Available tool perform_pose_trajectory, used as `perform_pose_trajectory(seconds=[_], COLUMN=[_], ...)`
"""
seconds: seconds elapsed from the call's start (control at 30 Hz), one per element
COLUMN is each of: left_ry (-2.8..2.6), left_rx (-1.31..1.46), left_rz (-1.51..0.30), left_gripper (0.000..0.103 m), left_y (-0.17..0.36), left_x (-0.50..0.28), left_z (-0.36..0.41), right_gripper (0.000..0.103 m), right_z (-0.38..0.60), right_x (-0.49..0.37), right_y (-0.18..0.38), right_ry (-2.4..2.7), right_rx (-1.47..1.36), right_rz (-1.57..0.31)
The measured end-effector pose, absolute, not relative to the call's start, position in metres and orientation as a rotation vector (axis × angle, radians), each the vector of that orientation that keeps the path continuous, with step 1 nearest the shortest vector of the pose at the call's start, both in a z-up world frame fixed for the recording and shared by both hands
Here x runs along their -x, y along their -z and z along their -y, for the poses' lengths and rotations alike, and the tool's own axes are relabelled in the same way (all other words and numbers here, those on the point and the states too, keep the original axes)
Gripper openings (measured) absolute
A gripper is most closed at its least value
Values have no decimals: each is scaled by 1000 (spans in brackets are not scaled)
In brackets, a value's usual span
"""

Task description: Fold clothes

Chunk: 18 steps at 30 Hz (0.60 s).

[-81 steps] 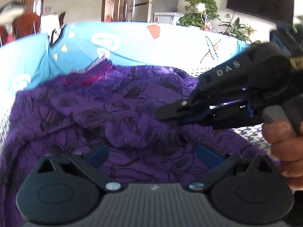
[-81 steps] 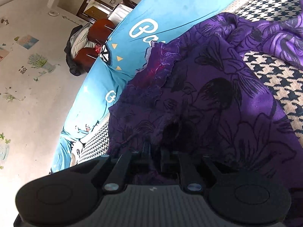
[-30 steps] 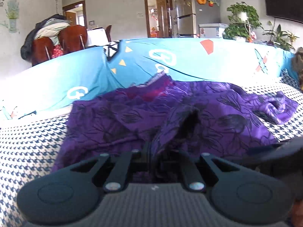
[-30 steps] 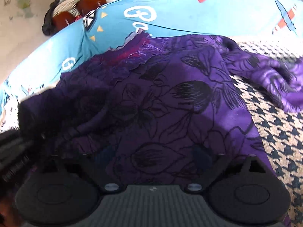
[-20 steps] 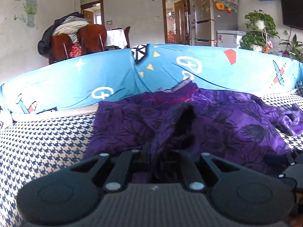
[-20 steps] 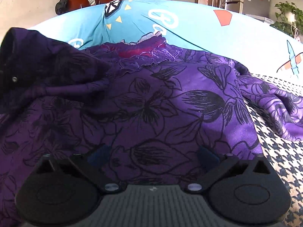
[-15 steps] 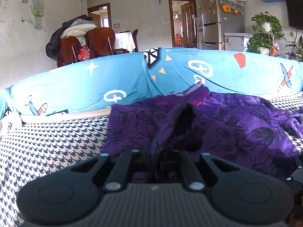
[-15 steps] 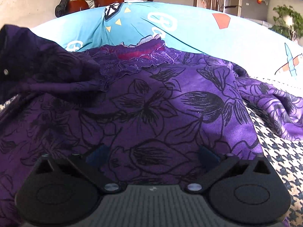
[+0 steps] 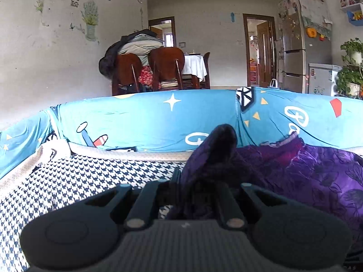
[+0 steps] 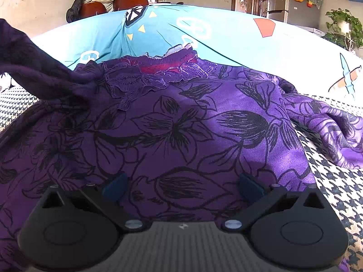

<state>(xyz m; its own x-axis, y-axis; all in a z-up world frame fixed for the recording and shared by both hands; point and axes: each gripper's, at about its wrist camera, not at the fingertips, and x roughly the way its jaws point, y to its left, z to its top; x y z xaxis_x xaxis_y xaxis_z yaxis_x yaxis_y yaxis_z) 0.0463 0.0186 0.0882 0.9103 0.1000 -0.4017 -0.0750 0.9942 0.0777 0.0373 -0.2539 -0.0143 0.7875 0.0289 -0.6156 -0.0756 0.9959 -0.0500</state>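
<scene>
A purple floral blouse (image 10: 181,124) with a lace neckline (image 10: 158,72) lies spread on the houndstooth sofa seat (image 10: 335,181). My left gripper (image 9: 197,188) is shut on a bunched fold of the blouse, likely a sleeve (image 9: 217,145), and holds it raised out to the left; that pulled-out fabric shows in the right wrist view (image 10: 34,68) at the upper left. My right gripper (image 10: 181,185) is open and empty, hovering over the blouse's lower front. The other sleeve (image 10: 335,131) lies crumpled to the right.
The sofa's blue patterned backrest (image 9: 147,120) runs behind the blouse. Bare houndstooth seat (image 9: 79,181) lies to the left of the garment. Dining chairs (image 9: 165,68), a fridge (image 9: 301,45) and plants stand far behind the sofa.
My left gripper took hold of the blouse fabric and carried it up and to the left, stretching it out. My right gripper let go of the blouse, opened and now faces it squarely.
</scene>
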Motion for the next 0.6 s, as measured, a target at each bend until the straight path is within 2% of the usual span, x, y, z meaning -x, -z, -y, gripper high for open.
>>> perform_pose_trajectory(seconds=[0.6], left_ry=[-365], left_rx=[-7], left_rz=[-365], left_gripper=[8], left_y=[-119], left_x=[-60], left_z=[-126], right_gripper=[103], right_z=[255], right_x=[-36], right_y=[16], right_ry=[-59], right_rx=[68], right_rz=[-655])
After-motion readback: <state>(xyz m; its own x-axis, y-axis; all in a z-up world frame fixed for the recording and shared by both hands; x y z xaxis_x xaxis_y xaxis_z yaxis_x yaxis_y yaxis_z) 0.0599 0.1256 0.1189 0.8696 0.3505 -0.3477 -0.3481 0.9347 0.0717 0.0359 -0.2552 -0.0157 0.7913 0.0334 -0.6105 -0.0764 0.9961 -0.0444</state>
